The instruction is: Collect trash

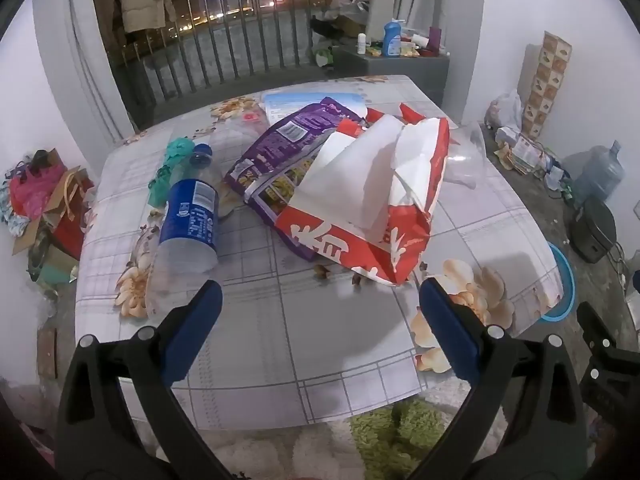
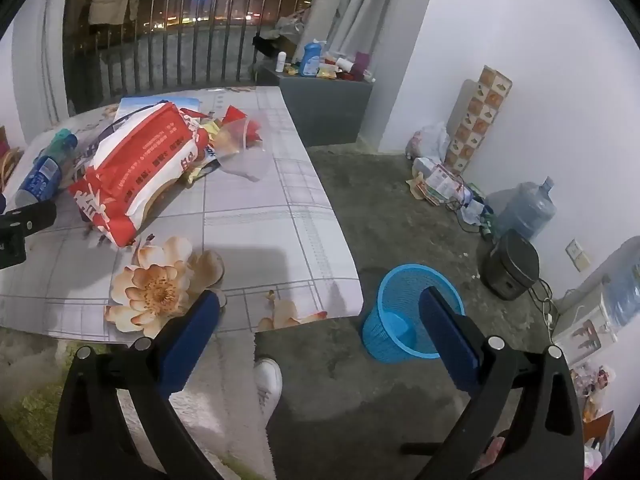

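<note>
**Trash on the flower table, both grippers wide open**

Flowers and grey squares cover the cloth on the table [image 1: 328,320] in front of me. Behind it is a dark railing with city lights.

My left gripper [image 1: 320,300] hangs over the near part of the table. Its blue fingers [image 1: 192,332] are spread wide and hold nothing. At about 12 o'clock from it lies a torn red and white bag [image 1: 376,200]. A purple snack bag [image 1: 288,148] lies partly under the red one, at about 11 o'clock. An empty plastic bottle [image 1: 188,220] with a blue label lies on its side at about 10 o'clock, near my left finger but not touching it. A green wrapper [image 1: 168,168] is just beside the bottle's cap. A clear plastic cup [image 1: 468,156] lies past the red bag, at about 1 o'clock.

My right gripper [image 2: 320,304] hangs near the table's corner. Its fingers are spread wide too, with nothing between them. A blue basket [image 2: 396,320] stands on the grey floor at about 3 o'clock from it, just beside the table corner. My white shoe [image 2: 268,380] shows at 6 o'clock.
</note>
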Tool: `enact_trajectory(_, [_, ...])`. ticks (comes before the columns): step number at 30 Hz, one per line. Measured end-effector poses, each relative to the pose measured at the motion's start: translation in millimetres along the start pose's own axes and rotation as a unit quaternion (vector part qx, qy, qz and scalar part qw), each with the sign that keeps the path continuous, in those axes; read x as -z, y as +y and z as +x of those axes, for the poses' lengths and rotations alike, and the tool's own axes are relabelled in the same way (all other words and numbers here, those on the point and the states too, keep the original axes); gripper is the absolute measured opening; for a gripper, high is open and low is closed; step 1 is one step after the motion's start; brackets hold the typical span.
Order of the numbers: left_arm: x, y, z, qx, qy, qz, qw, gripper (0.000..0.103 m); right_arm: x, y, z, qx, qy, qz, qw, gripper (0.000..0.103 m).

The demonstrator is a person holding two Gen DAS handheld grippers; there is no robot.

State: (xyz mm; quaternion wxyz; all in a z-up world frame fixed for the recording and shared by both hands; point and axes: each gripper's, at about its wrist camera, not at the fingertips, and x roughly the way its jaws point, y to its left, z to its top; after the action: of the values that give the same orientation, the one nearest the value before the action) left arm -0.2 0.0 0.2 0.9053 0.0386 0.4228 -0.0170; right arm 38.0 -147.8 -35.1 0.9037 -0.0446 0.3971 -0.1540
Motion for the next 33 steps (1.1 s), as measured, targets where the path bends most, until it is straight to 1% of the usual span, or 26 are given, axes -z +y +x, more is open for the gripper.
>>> enact_trajectory(6, [0.7,0.9,-0.1,-0.007,-0.001,-0.005,1.0000,0.095,0.8,-2.8,0.7,-0.003,-0.001,0.000,1.000,0.097])
enact_trajectory(7, [0.4,-5.0,-0.4,-0.002,0.000,0.000,1.0000,0.095,1.1,-3.0,0.7,-0.004,-0.001,-0.001,1.000,0.097])
enact_trajectory(10, [1.1,-3.5,0.0,0.001,-0.001,0.001,1.0000,0.095,3.6,-6.8,4.0,-0.004,0.000,0.001,1.000,0.097])
enact_trajectory(33, [-1.2,0.6,6.1,-0.002,0.005,-0.001,1.0000,0.095,4.0,-6.2,2.9,-0.007,0.005,0.005,1.000,0.097])
